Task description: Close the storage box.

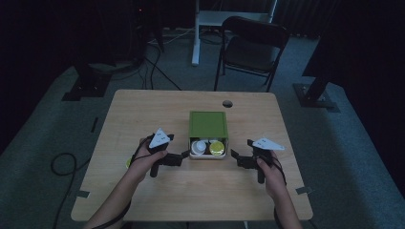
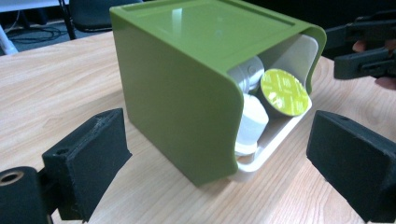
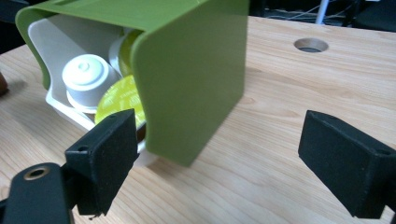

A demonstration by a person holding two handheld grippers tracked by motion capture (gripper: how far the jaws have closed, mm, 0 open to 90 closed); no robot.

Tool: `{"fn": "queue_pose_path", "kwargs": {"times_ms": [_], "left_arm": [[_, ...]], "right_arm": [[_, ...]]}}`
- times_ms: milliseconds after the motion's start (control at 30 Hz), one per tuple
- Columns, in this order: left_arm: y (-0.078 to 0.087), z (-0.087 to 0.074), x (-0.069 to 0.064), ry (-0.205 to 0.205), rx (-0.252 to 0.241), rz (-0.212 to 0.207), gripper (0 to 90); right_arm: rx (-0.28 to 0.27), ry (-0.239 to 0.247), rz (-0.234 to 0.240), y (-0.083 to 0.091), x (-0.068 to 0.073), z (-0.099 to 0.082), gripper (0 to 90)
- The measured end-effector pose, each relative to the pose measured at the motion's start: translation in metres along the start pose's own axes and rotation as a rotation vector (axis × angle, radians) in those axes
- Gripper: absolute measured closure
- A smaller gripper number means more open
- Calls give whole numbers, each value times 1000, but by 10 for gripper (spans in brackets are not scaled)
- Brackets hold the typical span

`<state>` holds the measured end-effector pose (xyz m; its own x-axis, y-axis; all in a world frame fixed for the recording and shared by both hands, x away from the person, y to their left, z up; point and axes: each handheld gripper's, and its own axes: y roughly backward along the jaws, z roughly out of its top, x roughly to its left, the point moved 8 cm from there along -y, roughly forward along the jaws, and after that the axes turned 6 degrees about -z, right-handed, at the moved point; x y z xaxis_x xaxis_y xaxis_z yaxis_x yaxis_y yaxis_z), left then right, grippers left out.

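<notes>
Dim room, and the action sits at the centre of the high view: a green box (image 1: pixel 208 125) on the wooden table (image 1: pixel 143 114), its open front turned toward the person, with a white drawer (image 1: pixel 208 155) poking out at the bottom edge. Inside it, coffee capsules: a white capsule (image 1: pixel 198 147) on the left, a yellow-lidded capsule (image 1: pixel 217 148) on the right.

The left gripper (image 1: pixel 185 155) comes in from lower left of that frame, its tips just beside the drawer's left corner. Look along it in the left gripper view and both black pads stand wide apart, one at lower left, one at lower right, with the green box (image 2: pixel 187 93) between and beyond them, nothing pinched. Released, then, and I'd say parked there to steady the housing if the drawer sticks.

The right gripper (image 1: pixel 234 154) mirrors it from lower right, close to the drawer's other corner but apart from it. In the right gripper view its jaws gape too, the left pad in front of the yellow-lidded capsule (image 3: pixel 119 100), the green wall (image 3: pixel 196 79) rising through the middle. Empty as well.

Why the symmetry? My guess is that one hand will brace while the other reaches in for a capsule, or both will draw the drawer out. The box's open side faces the person, which makes either easy.
</notes>
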<state>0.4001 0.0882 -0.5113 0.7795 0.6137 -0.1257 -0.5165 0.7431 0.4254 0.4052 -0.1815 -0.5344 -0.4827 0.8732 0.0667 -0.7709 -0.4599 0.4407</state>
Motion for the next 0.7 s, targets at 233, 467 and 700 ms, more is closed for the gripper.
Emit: {"fn": "queue_pose_path", "kwargs": {"times_ms": [233, 467, 700], "left_arm": [[4, -16, 3, 6, 44, 39, 56], [13, -30, 5, 28, 50, 52, 56], [22, -43, 9, 18, 74, 84, 56]], "right_arm": [[-4, -27, -34, 13, -12, -5, 117], [-3, -24, -58, 28, -21, -14, 117], [-2, -43, -84, 41, -30, -23, 117]]}}
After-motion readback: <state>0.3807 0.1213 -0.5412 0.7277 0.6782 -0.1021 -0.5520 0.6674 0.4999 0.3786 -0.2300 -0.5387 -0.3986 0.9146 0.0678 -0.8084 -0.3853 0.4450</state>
